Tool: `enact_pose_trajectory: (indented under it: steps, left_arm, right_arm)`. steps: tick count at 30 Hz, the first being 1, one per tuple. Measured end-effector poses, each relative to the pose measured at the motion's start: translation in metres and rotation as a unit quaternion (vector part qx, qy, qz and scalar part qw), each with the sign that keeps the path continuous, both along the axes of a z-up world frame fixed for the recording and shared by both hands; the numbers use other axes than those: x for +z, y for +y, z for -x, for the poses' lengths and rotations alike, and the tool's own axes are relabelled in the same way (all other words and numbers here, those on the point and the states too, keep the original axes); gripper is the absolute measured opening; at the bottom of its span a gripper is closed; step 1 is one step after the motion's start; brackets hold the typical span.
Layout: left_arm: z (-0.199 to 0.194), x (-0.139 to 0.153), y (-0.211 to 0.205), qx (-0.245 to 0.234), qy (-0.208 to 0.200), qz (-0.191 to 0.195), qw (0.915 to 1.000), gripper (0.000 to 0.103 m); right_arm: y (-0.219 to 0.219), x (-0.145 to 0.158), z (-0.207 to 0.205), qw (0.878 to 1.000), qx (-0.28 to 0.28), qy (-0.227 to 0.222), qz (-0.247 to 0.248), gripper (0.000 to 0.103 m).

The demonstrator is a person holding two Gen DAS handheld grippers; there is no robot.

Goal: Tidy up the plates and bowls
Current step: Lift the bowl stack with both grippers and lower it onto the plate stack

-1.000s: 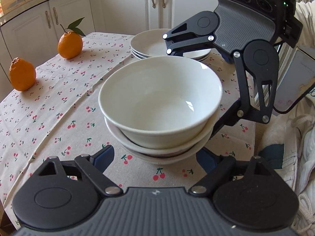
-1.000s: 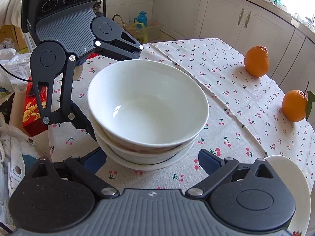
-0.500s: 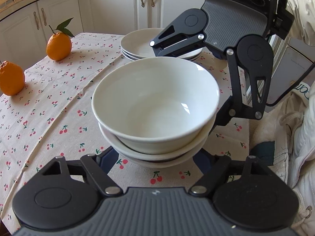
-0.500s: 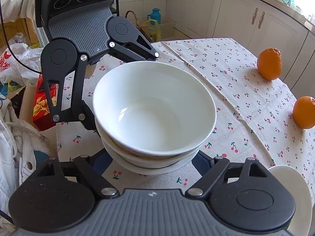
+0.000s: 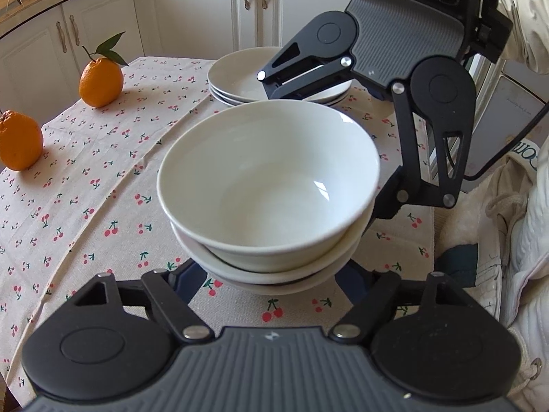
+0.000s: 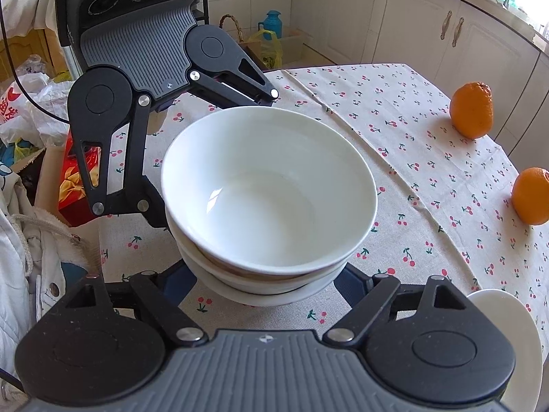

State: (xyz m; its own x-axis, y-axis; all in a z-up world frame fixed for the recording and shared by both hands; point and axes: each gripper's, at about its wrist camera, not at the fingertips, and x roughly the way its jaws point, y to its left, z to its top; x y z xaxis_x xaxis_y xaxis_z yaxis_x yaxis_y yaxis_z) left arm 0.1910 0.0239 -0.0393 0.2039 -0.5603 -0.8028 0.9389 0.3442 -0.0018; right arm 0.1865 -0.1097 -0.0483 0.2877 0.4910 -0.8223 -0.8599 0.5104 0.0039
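Observation:
A stack of three white bowls (image 5: pixel 271 178) fills the middle of both wrist views, on the cherry-print tablecloth (image 5: pixel 103 178). My left gripper (image 5: pixel 267 281) straddles the lowest bowl, its blue fingers (image 5: pixel 185 279) pressed against that bowl's sides, and their tips are hidden beneath it. From the opposite side my right gripper (image 6: pixel 264 285) clasps the same stack (image 6: pixel 271 189) in the same way, blue fingers (image 6: pixel 350 281) tight to the lowest bowl. Each view shows the other gripper's black frame (image 5: pixel 411 51) behind the stack. Behind it sits a pile of white plates (image 5: pixel 240 75).
Two oranges (image 5: pixel 101 82) (image 5: pixel 19 140) lie on the far left of the table. White cabinets (image 5: pixel 206 10) stand behind. A person's white jacket (image 5: pixel 521 240) is at the table's right edge. The right wrist view shows a plate's rim (image 6: pixel 507 326) and bags on the floor (image 6: pixel 31 110).
Both pairs of fingers have drawn in from a wider spread until they sit against the lowest bowl. The stack keeps its place between the two grippers.

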Motion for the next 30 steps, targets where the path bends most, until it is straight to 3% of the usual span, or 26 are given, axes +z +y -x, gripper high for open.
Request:
enact_pose_trajectory:
  steps: [14,23,30]
  left_arm:
    - [0.000,0.029,-0.027,-0.002,-0.041,0.013,0.9991,0.080]
    - [-0.016,0.045,-0.087,-0.038,-0.067,0.027,0.9966,0.080]
    - [-0.034,0.043,-0.135,-0.067,-0.075,0.036,0.9943,0.080]
  right_arm:
    - [-0.031,0.027,0.005,0.999,-0.020,-0.031,-0.009,0.089]
    - [-0.090,0.048,0.004,0.996,-0.064,-0.060,-0.001,0.089]
    - [-0.141,0.047,-0.003,0.992,-0.107,-0.069,0.002,0.089]
